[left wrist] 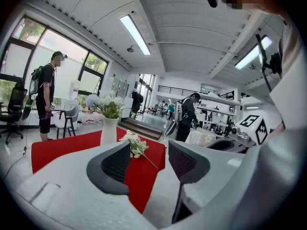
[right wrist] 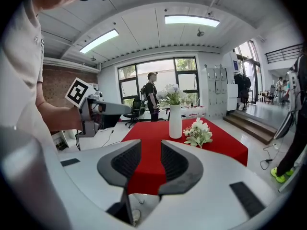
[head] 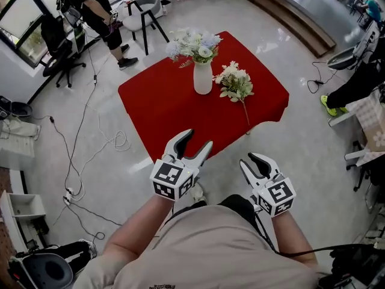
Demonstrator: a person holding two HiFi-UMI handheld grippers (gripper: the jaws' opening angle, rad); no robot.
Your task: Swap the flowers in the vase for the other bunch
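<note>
Holding left gripper (head: 198, 139) and right gripper (head: 249, 161) near the bench (head: 162, 107), fingers open and empty, we could topple the vase (head: 203, 77) yanking its flowers (head: 194, 46) sideways.

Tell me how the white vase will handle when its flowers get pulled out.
The white vase is tall and narrow, its bunch spreading wider than it, so it probably tips easily. It looks smooth and ceramic: likely slippery, breakable.

This is an open lab hall, with an office chair (head: 60, 53), floor cables (head: 78, 143) and strip lights (left wrist: 135, 34).
</note>
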